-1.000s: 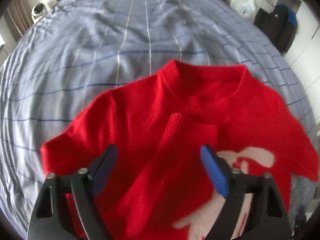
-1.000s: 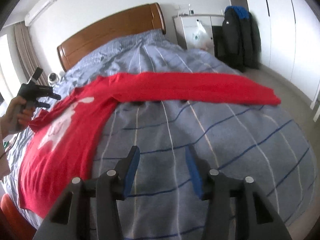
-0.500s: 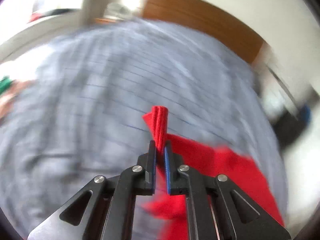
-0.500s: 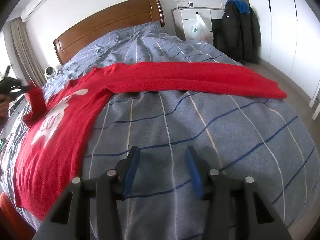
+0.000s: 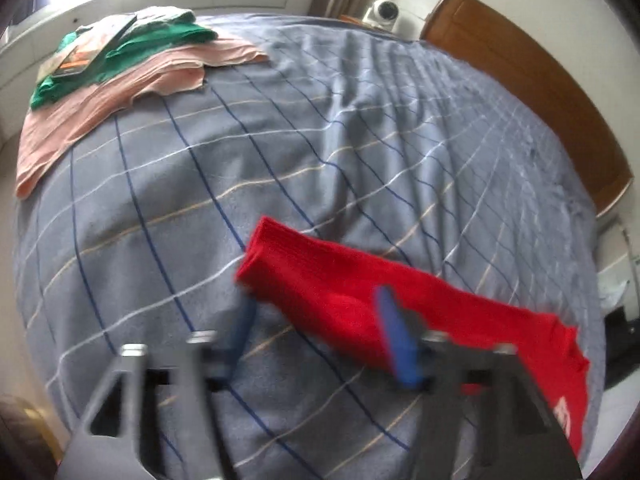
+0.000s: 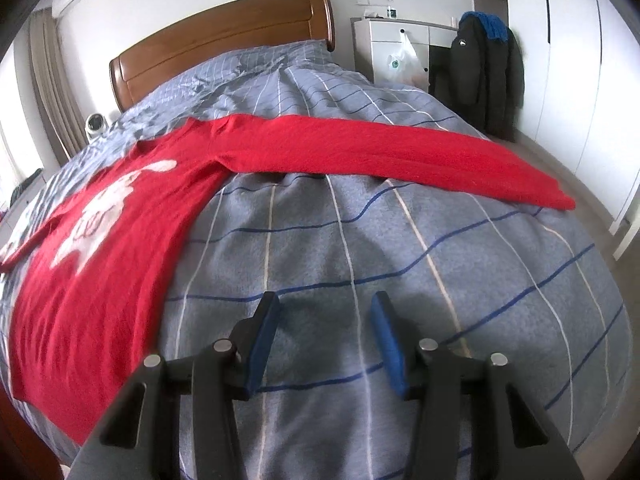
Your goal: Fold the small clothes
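A red sweater (image 6: 104,232) with a white print lies flat on the blue checked bed (image 6: 360,248). One sleeve (image 6: 400,156) stretches out to the right in the right wrist view. The other sleeve (image 5: 340,284) lies spread out on the bed in the left wrist view, its cuff pointing away. My left gripper (image 5: 316,320) is open just above that sleeve and holds nothing. My right gripper (image 6: 324,320) is open and empty over bare bedding, well short of the right sleeve.
A pink garment (image 5: 104,104) and green clothes (image 5: 120,52) lie at the bed's far left corner. A wooden headboard (image 6: 224,48), a white cabinet (image 6: 396,48) and dark coats (image 6: 484,72) stand beyond the bed. A small camera (image 5: 386,10) sits beside the headboard.
My left gripper took the left sleeve's cuff, pulled it outward off the sweater's body, then let go and opened. The sleeve now lies spread on the bed. The right gripper barely moved.
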A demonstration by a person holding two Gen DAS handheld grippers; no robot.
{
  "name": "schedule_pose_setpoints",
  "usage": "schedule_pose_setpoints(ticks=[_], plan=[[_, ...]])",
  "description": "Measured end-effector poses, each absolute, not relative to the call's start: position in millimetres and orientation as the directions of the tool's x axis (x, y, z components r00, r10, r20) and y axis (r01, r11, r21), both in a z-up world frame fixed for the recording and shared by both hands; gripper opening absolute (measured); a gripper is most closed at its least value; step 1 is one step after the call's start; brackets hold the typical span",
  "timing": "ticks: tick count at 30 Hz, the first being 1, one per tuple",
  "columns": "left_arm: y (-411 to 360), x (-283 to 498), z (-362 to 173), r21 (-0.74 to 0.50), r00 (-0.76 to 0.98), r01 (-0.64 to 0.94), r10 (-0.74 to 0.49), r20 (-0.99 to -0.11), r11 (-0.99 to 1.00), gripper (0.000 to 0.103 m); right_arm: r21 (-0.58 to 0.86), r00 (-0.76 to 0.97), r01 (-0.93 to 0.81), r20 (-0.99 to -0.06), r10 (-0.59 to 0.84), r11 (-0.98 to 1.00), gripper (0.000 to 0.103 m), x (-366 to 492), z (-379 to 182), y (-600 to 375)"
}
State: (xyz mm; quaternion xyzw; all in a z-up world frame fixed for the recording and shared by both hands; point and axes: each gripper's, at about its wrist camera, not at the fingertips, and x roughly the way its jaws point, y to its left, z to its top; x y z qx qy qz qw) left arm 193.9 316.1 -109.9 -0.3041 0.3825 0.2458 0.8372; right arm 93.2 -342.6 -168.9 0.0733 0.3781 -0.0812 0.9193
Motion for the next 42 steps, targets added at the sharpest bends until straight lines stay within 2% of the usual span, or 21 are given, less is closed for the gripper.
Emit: schedule_pose_setpoints(ticks=[3,5,7,11,14,17,18,19,20,21,22,24,25,26,27,30,32,33,34,39,42], plan=[[320.8,199.5,-114.4,-0.312,0.581,-0.625,0.16,-0.798,0.716,0.07,0.048,0.697,0.2,-0.709,-0.108,0.979,0.048,94.5,-169.6,-338.4],[324.1,206.3,-120.7,-0.292,0.564,-0.642,0.178,-0.807,0.709,0.06,0.033,0.694,0.198,-0.71,-0.116,0.98,0.048,95.6,-170.2,-335.6],[331.6,212.4,-131.1,-0.26,0.518,-0.669,0.186,-0.835,0.697,0.004,0.023,0.693,0.196,-0.711,-0.122,0.98,0.048,95.7,-170.4,-334.1],[342.6,199.1,-134.9,-0.194,0.464,-0.737,0.275,-0.842,0.647,0.003,0.012,0.693,0.195,-0.709,-0.129,0.981,0.048,95.4,-170.4,-331.8],[341.1,201.8,-141.5,-0.137,0.44,-0.727,0.302,-0.846,0.673,0.003,0.011,0.693,0.194,-0.709,-0.129,0.981,0.048,95.7,-170.4,-331.7],[331.1,203.5,-139.5,-0.069,0.429,-0.705,0.348,-0.834,0.706,0.011,0.004,0.691,0.194,-0.71,-0.134,0.981,0.048,95.9,-170.6,-331.1],[328.8,201.7,-137.2,-0.059,0.43,-0.702,0.356,-0.83,0.71,0.02,0.002,0.691,0.194,-0.71,-0.135,0.981,0.048,95.9,-170.5,-331.1],[323.5,195.4,-129.9,-0.055,0.439,-0.691,0.359,-0.824,0.721,0.039,0.005,0.692,0.194,-0.71,-0.134,0.981,0.048,95.7,-170.4,-331.3],[319.1,190.8,-123.9,-0.063,0.455,-0.68,0.352,-0.818,0.731,0.051,0.013,0.696,0.196,-0.706,-0.129,0.981,0.048,94.8,-169.2,-332.5],[311.6,183.7,-114.6,-0.088,0.496,-0.651,0.335,-0.801,0.754,0.07,0.023,0.703,0.198,-0.7,-0.126,0.98,0.048,92.9,-167.2,-333.9],[296.7,174.5,-101.3,-0.121,0.572,-0.581,0.298,-0.764,0.805,0.08,0.033,0.713,0.203,-0.69,-0.125,0.979,0.048,89.6,-163.7,-335.7],[266.5,167.4,-85.1,-0.128,0.669,-0.422,0.212,-0.712,0.898,0.087,0.051,0.754,0.23,-0.641,-0.145,0.972,0.058,76.7,-150.4,-341.0],[252.3,167.1,-81.5,-0.121,0.696,-0.347,0.168,-0.698,0.93,0.093,0.051,0.776,0.255,-0.606,-0.173,0.966,0.069,68.4,-142.8,-343.3],[233.1,168.0,-79.9,-0.108,0.72,-0.247,0.108,-0.686,0.963,0.095,0.048,0.787,0.272,-0.586,-0.194,0.961,0.078,64.0,-138.5,-343.9],[221.0,169.4,-81.0,-0.098,0.73,-0.185,0.07,-0.68,0.978,0.097,0.04,0.797,0.298,-0.56,-0.226,0.954,0.08,58.5,-133.2,-344.9],[182.8,186.6,-99.9,-0.058,0.715,0.016,-0.052,-0.697,0.998,0.097,0.018,0.787,0.338,-0.554,-0.272,0.941,0.081,59.3,-130.2,-344.0],[165.3,211.2,-127.8,-0.014,0.651,0.115,-0.086,-0.755,0.993,0.097,0.01,0.769,0.351,-0.574,-0.282,0.937,0.081,63.3,-132.9,-342.2],[163.0,222.5,-139.6,-0.003,0.61,0.139,-0.089,-0.787,0.99,0.098,0.002,0.758,0.358,-0.585,-0.289,0.934,0.081,65.5,-135.0,-340.5],[162.6,235.4,-157.0,0.001,0.552,0.165,-0.092,-0.829,0.986,0.103,-0.006,0.753,0.363,-0.588,-0.297,0.932,0.081,66.0,-135.2,-339.1],[165.5,236.5,-160.4,0.011,0.585,0.178,-0.097,-0.805,0.984,0.103,-0.052,0.725,0.393,-0.597,-0.344,0.918,0.081,66.0,-132.6,-328.3],[168.0,220.7,-162.2,0.025,0.653,0.197,-0.113,-0.749,0.98,0.103,-0.06,0.683,0.417,-0.638,-0.356,0.907,0.081,67.4,-139.7,-326.1]])
